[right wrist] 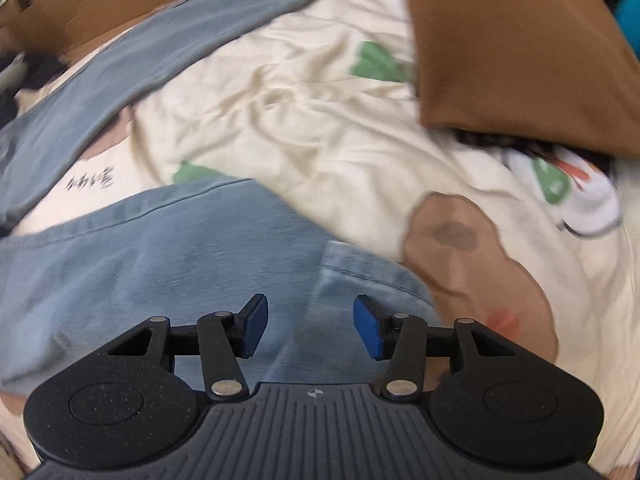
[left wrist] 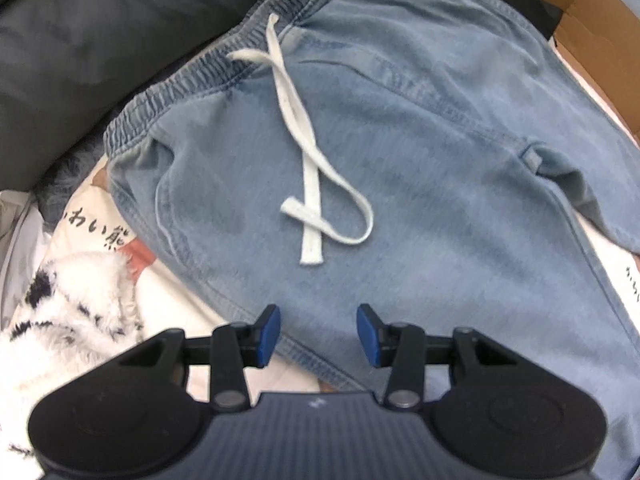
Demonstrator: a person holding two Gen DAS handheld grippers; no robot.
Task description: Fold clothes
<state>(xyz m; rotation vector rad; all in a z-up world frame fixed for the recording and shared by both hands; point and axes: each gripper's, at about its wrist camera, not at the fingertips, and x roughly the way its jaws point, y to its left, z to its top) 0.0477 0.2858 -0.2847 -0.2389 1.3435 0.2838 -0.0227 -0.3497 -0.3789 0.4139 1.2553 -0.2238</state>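
Light-blue denim drawstring trousers (left wrist: 420, 152), soft, limp, moderately heavy; take by side hem; left hand-held gripper (left wrist: 317, 334) and right hand-held gripper (right wrist: 310, 326) both released, empty.

Under me is a bed, covered by a cream sheet (right wrist: 312, 112) printed with brown bears, green patches and dark lettering. Pale blue denim trousers (left wrist: 400, 160) lie flat across the sheet, waistband toward the dark grey cushion (left wrist: 100, 40) at the bed's far edge, their white drawstring (left wrist: 308, 184) looped on the front. The legs spread apart over the sheet, with bare sheet between them. A fluffy white and black garment (left wrist: 68, 312) sits beside the trousers' hip. A brown cloth (right wrist: 520, 52) covers the sheet's far corner.
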